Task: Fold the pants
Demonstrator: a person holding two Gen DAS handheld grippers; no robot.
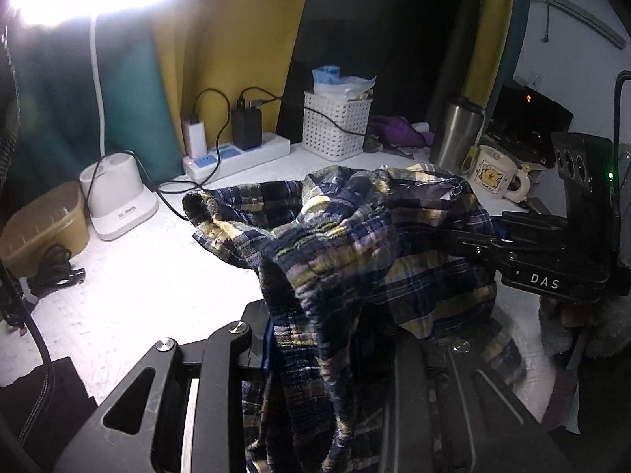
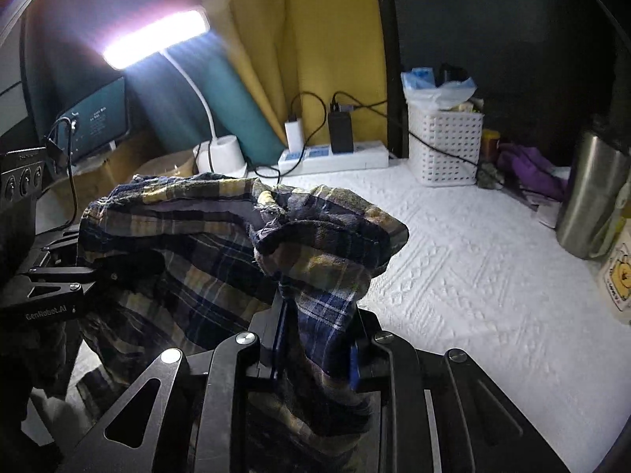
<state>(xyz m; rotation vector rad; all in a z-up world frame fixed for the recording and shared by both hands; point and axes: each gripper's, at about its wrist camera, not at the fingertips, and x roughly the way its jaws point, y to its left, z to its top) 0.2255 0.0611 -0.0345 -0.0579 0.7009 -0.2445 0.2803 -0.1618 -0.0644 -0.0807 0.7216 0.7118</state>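
The plaid pants point(image 1: 347, 244) in navy, yellow and white hang bunched in the air above the white textured tabletop point(image 2: 473, 283). In the left wrist view my left gripper point(image 1: 331, 327) is shut on one gathered edge, its fingertips buried in cloth. My right gripper point(image 1: 457, 240) reaches in from the right and pinches the fabric. In the right wrist view the pants point(image 2: 205, 244) drape between both tools. My right gripper point(image 2: 319, 315) is shut on a fold, and the blue pads point(image 2: 355, 366) press the cloth. The left gripper point(image 2: 102, 272) holds the far left side.
Along the back stand a white lamp base point(image 1: 118, 205), a power strip point(image 1: 236, 153) with chargers, a white perforated basket point(image 1: 335, 126), a steel tumbler point(image 1: 453, 134) and a cartoon mug point(image 1: 497, 173). A tan tub point(image 1: 43, 224) sits at the left. The lit lamp head point(image 2: 154, 39) glares overhead.
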